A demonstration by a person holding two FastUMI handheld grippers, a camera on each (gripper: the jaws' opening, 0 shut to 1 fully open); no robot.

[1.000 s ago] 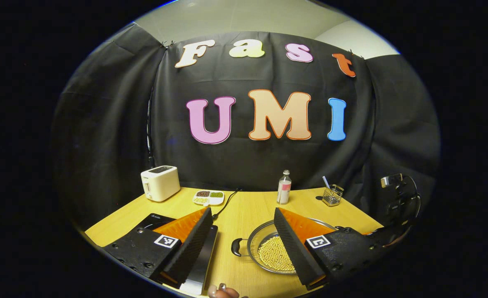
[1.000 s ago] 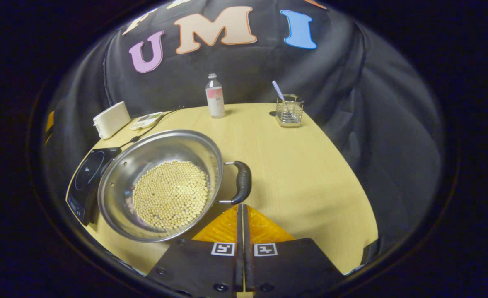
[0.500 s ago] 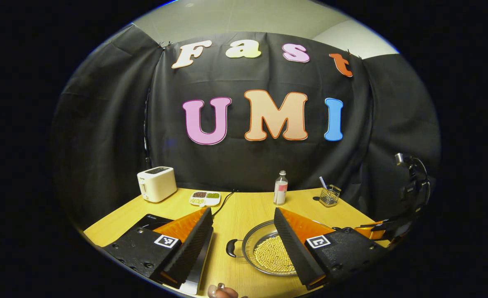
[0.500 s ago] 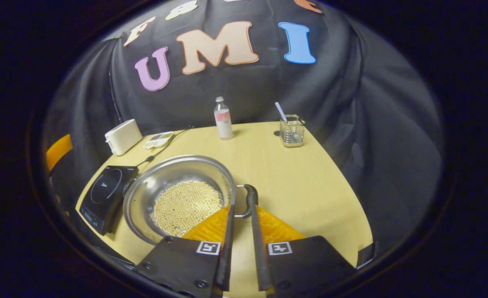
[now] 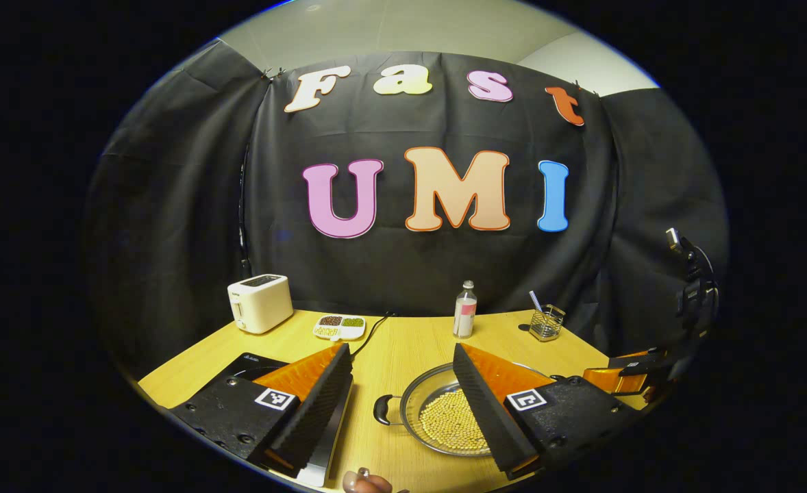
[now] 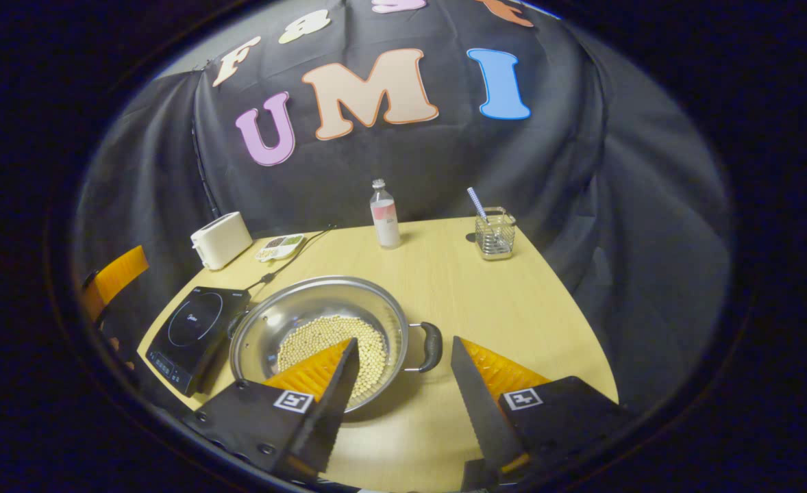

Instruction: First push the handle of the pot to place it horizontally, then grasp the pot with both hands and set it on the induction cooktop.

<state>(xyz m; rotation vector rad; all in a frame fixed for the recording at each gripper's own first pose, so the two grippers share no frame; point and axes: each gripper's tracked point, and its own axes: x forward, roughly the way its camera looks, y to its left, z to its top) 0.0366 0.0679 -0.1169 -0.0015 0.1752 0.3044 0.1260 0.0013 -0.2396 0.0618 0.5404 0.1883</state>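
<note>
The pot (image 6: 321, 335) stands beside the cooktop (image 6: 194, 329). Both grippers, left (image 5: 400, 387) and right (image 6: 403, 380), are wide open. Handles seem level; each gripper should close squarely on one.

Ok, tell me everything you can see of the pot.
The pot is a wide, shallow, shiny metal pan, lidless, its bottom covered with small pale yellow beans. It has two dark loop handles on metal brackets: one on its right, one on its left. It sits upright on the wooden table, beside the induction cooktop, not on it. The right claw hangs open near the right handle, touching nothing; the left claw is open too.
</note>
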